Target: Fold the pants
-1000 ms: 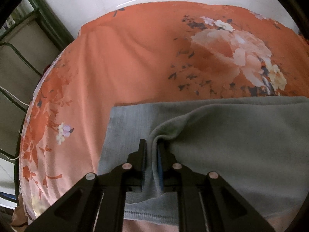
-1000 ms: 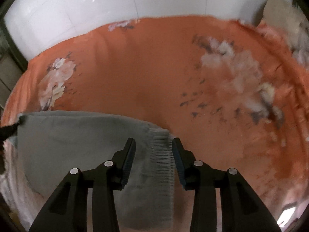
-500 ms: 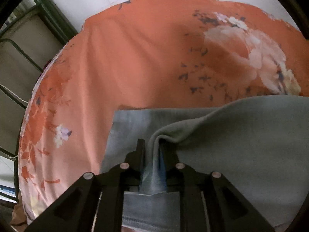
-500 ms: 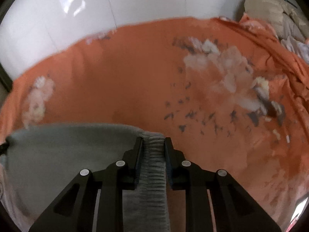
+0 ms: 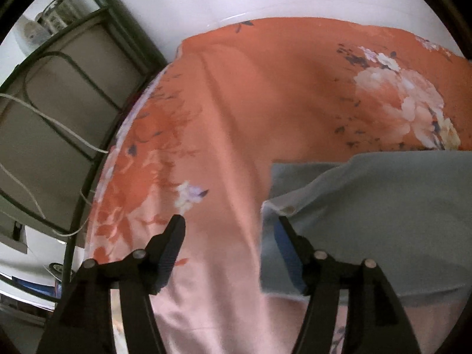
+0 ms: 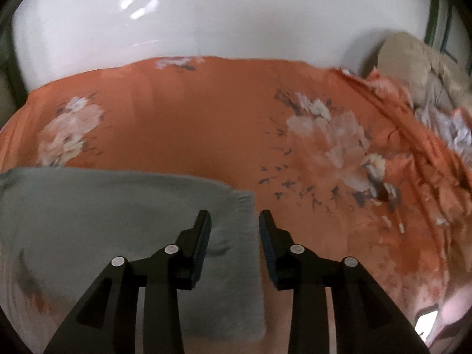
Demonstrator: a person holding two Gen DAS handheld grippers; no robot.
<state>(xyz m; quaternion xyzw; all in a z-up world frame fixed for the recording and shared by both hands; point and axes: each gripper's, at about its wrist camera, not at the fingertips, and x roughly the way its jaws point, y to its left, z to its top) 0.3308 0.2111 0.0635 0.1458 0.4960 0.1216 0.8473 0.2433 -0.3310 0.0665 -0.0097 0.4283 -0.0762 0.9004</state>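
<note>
The grey pants (image 5: 377, 212) lie folded and flat on an orange floral bedsheet (image 5: 250, 103). In the left wrist view they fill the lower right, with a lower layer's edge showing at their left end. My left gripper (image 5: 230, 224) is open wide and empty above the pants' left edge; its right finger is over the fabric, its left finger over the sheet. In the right wrist view the pants (image 6: 103, 212) lie at lower left, ribbed waistband end on the right. My right gripper (image 6: 234, 218) is open and empty, straddling that waistband edge.
A white tiled wall (image 6: 206, 17) runs behind the bed. A dark metal frame with cables (image 5: 59, 103) stands left of the bed edge. A beige pillow and crumpled bedding (image 6: 427, 67) lie at the far right.
Both grippers were shut on pants fabric; both have opened and let go. The pants have settled flat. The left gripper has shifted left and both have lifted a little.
</note>
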